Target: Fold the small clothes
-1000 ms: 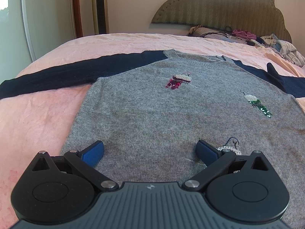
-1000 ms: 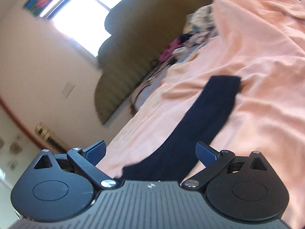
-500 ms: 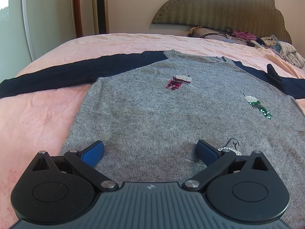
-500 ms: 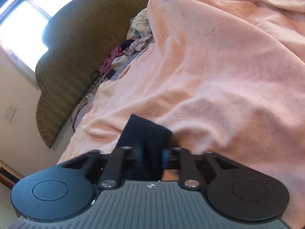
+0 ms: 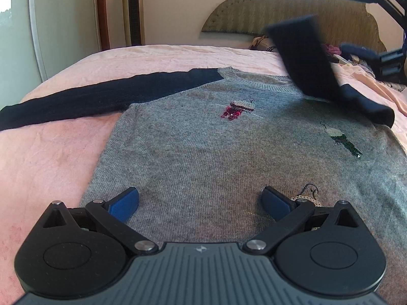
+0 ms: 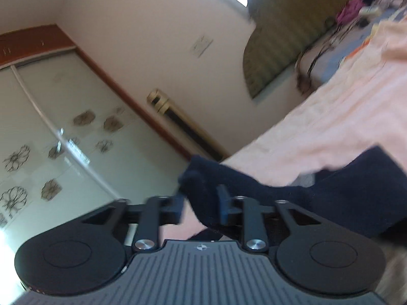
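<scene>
1. A grey sweater (image 5: 229, 152) with navy sleeves lies flat, front up, on a pink bedspread (image 5: 51, 152).
2. The left gripper (image 5: 201, 200) hovers over the sweater's hem, its blue fingers (image 5: 124, 203) spread wide and empty.
3. The right gripper (image 6: 201, 203), its jaws opening, has the navy sleeve cuff (image 6: 203, 185) between them.
4. That right sleeve (image 5: 305, 58) hangs blurred in mid-air above the sweater's neckline (image 5: 254, 78).
5. The other sleeve (image 5: 101, 96) stretches flat across the bedspread from the sweater's shoulder.

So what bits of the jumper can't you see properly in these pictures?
- Bottom hem of the grey jumper: left wrist view, hidden behind the left gripper.
- Lifted navy sleeve: motion-blurred.
- Right gripper, right wrist view: blurred, its jaws opening around the sleeve; contact unclear.
- Lowest sequin patch: partly hidden.
</scene>
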`<move>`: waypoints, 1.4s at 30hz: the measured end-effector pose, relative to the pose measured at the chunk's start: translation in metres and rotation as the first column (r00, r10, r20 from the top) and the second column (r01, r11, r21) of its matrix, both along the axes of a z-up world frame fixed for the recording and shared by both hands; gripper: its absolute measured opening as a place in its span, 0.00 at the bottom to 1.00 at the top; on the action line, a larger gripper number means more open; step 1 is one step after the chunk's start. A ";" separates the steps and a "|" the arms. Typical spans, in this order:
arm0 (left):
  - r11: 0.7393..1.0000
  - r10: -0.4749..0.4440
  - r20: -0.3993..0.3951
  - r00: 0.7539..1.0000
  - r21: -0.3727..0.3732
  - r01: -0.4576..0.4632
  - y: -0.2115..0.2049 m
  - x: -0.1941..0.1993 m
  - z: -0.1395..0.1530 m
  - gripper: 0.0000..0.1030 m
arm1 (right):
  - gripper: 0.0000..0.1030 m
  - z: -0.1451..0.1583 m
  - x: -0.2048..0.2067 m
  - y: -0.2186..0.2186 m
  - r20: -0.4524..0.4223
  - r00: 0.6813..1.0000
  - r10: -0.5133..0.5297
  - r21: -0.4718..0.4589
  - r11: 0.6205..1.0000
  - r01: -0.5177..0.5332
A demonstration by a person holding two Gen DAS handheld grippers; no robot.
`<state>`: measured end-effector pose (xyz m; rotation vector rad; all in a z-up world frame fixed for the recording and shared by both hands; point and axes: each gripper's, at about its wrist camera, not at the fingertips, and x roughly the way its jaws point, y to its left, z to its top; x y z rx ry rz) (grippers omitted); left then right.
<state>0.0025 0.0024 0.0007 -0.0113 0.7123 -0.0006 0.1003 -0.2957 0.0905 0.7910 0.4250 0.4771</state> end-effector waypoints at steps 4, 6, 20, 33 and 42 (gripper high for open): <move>0.998 -0.017 0.017 1.000 -0.054 0.017 0.007 -0.003 0.002 1.00 | 0.83 -0.028 -0.033 0.018 -0.010 1.000 -0.005 0.035 0.999 0.005; 0.994 -0.012 0.012 1.000 -0.108 0.014 0.015 -0.002 0.009 1.00 | 0.82 -0.045 -0.063 0.022 -0.029 0.999 -0.020 -0.031 0.999 0.019; 0.866 -0.099 -0.136 0.986 -0.500 0.018 0.003 0.138 0.016 0.66 | 0.91 -0.088 -0.096 0.003 -0.040 0.998 -0.040 -0.030 0.999 0.039; 0.999 0.000 -0.112 0.994 0.052 0.005 -0.001 0.133 0.039 0.21 | 0.92 -0.087 -0.094 0.003 -0.045 0.999 -0.029 -0.021 0.999 0.028; 0.994 -0.093 0.233 0.968 -0.037 0.104 0.008 0.096 0.053 0.99 | 1.00 -0.032 -0.078 0.001 0.082 0.990 -0.111 -0.133 0.984 0.121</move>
